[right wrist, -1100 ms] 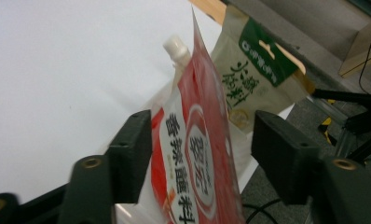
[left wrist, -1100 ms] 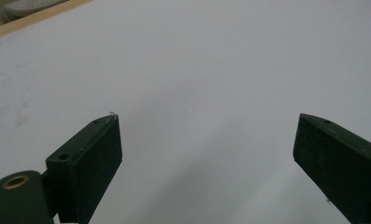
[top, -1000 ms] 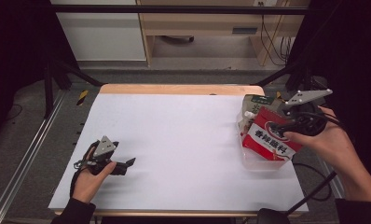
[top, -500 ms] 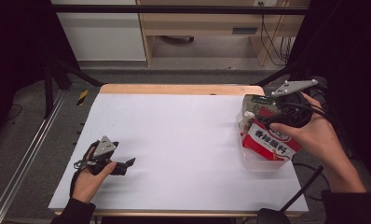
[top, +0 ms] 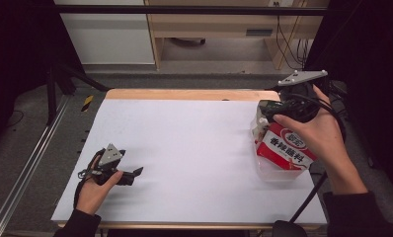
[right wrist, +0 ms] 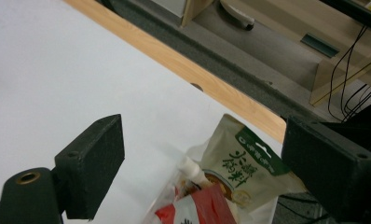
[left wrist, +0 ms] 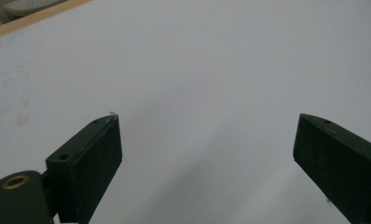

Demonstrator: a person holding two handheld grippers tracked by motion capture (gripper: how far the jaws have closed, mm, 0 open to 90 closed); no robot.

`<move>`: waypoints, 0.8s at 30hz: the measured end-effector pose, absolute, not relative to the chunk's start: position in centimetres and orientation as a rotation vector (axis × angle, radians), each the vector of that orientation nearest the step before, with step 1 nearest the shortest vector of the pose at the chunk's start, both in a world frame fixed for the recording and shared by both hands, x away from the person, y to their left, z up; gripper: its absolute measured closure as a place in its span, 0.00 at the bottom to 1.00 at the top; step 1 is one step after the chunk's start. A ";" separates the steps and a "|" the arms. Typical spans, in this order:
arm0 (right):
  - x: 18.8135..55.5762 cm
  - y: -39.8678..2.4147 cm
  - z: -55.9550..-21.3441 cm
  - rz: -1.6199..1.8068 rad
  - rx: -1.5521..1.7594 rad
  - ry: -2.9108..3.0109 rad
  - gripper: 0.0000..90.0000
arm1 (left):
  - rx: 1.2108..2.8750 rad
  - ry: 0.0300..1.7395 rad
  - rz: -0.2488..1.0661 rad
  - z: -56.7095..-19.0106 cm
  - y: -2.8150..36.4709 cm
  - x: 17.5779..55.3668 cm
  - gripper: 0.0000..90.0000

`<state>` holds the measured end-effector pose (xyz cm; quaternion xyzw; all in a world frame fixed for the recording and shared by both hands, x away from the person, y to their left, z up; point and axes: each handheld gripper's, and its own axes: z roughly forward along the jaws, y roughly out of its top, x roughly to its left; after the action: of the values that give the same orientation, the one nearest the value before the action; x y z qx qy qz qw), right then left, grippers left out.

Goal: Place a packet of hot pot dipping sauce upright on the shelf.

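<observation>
Jaws of the right gripper (right wrist: 202, 172), just opening, hover above seasoning packets (right wrist: 239, 163).

Red packet (top: 285, 150) with white label reading 香辣腌料, beige-green pouch (right wrist: 243, 164) printed 六婆料

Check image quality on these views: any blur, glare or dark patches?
High view: table evenly lit, surroundings dark, red packet text soft. Left gripper view: left gripper jaws sharp, faint shadow. Right gripper view: green packet legible, right gripper jaws slightly soft, no glare.

Overhead forward-down view; two close tool-mounted table (top: 194, 148) views
</observation>
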<state>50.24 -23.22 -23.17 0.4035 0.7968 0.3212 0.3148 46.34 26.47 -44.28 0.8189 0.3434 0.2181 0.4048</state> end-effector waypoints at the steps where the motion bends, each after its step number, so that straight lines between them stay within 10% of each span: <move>1: 50.3 -22.9 -23.0 0.855 1.065 2.089 0.15 | 2.067 0.866 0.552 -44.3 26.5 46.3 0.09; 24: 52.1 -16.6 -22.3 1.054 1.075 1.921 0.13 | 2.064 0.882 0.555 -44.3 26.8 46.3 0.09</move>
<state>52.11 -16.58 -22.32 0.4137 0.7392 0.4055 0.3436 46.27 26.79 -44.27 0.8170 0.3492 0.2196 0.4028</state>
